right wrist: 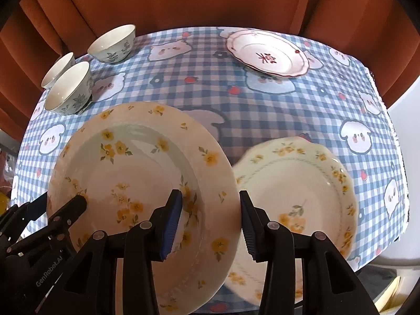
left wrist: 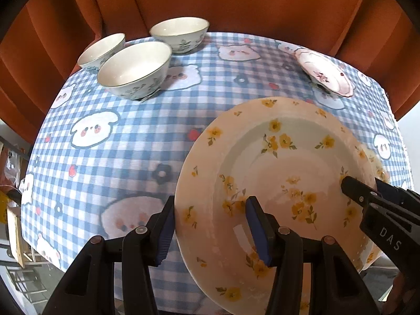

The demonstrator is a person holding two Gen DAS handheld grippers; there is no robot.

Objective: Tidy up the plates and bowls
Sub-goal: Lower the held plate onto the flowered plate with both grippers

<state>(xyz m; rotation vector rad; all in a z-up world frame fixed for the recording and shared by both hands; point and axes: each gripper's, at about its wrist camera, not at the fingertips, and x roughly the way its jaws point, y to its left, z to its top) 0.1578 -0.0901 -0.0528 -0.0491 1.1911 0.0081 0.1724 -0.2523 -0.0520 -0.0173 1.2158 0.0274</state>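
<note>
Nearest the lens, a large yellow-flowered plate (left wrist: 278,183) is gripped at opposite sides by both claws and is held above the checked table (left wrist: 110,157). On the plate's left side, the left claw (left wrist: 210,231) is clenched across the rim, one blue pad under the outer edge and the other on the inner face. On its right side, the right claw (right wrist: 210,228) is clamped over the rim in the same way, one pad inside the plate and one outside it.

At the far left of the table, three white bowls (left wrist: 134,68) with green leaf patterns are grouped close together. Just right of the held plate, in the right wrist view, a second yellow-flowered plate (right wrist: 296,191) with a scalloped edge is seen lying on the cloth, partly hidden behind the right claw. Far back on the right, a pink-rimmed plate (right wrist: 267,52) is set well apart from the bowls. Orange curtains (left wrist: 210,0) are seen behind the table.
</note>
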